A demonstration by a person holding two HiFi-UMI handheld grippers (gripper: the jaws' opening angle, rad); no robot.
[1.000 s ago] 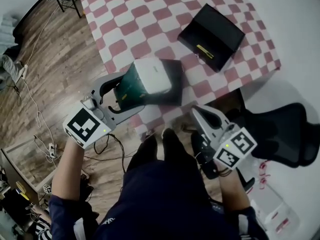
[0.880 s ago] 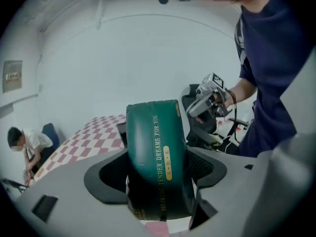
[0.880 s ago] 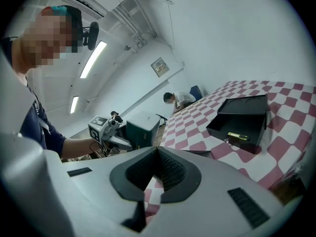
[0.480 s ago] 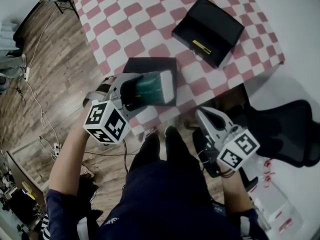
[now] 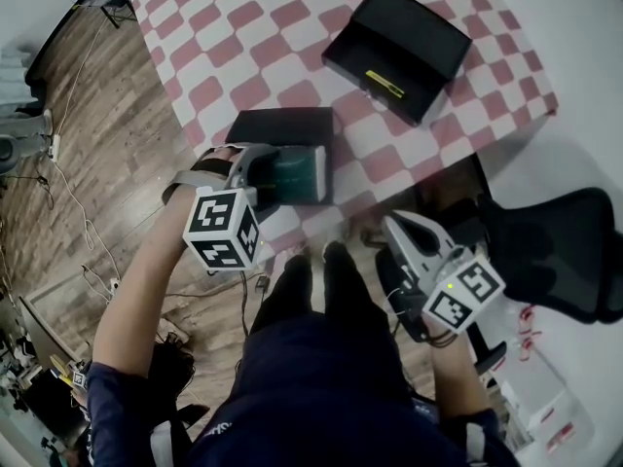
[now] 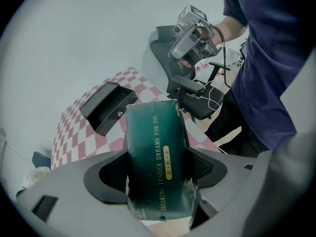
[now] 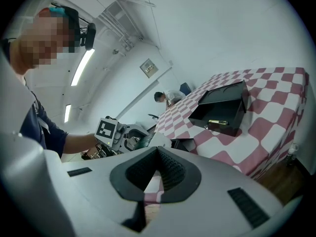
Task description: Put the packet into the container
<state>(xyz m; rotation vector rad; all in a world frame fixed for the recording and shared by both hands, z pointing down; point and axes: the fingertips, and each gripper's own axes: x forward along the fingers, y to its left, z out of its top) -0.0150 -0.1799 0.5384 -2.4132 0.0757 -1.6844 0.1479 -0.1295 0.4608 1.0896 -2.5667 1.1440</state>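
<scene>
Packet (image 6: 157, 152) is dark green with gold lettering that reads "DREAMING TENDER DREAMS FOR YOU", and we see it standing lengthwise between the fingers of the left gripper (image 6: 158, 174), which are clamped on its two sides. In the head view that left gripper (image 5: 255, 175) reaches in from the table's near corner, its marker cube (image 5: 222, 227) towards us. The packet (image 5: 292, 171) lies over the near edge of the black container (image 5: 282, 126). We cannot tell whether the packet touches the container's floor or hangs just above it.

That container sits on the red-and-white checked tablecloth (image 5: 282, 27), close to the near edge of the table. Farther along the cloth, well apart from it, stands an open black box (image 5: 399, 47) with a small gold strip inside. The same box (image 7: 222, 107) shows beyond the right gripper's fingers.

We hold the right gripper (image 5: 399, 232) off the table, below its near edge and beside a black office chair (image 5: 555, 251). In its own view the right gripper (image 7: 157, 154) has its fingers brought together at the tips with nothing between them. Wooden floor (image 5: 97, 115) runs along the table's left side.
</scene>
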